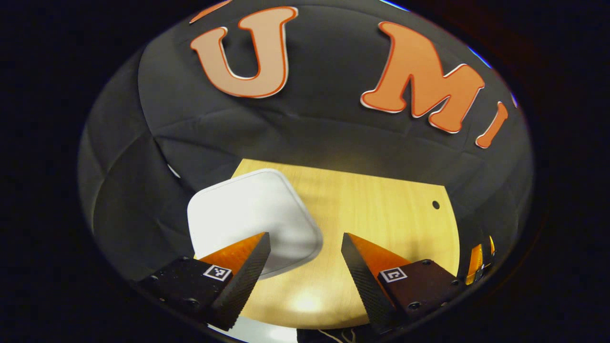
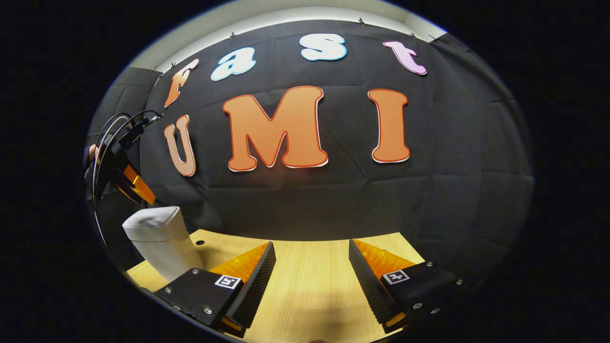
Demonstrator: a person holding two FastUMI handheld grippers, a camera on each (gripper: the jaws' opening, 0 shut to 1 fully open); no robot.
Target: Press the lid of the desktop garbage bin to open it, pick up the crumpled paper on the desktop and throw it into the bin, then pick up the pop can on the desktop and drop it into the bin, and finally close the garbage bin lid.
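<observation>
Left gripper view: we hover the left gripper (image 1: 305,252), fingers wide, above the bin lid (image 1: 252,216), seemingly to press it.

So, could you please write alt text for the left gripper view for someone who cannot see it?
The left gripper, open and holding nothing, hangs above a white garbage bin whose lid is shut. The bin stands at the near left of a light wooden desktop, with the black cloth wall behind it.

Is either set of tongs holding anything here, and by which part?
Nothing is held. Left tongs are open above the closed bin; right tongs are open over the table.
</observation>
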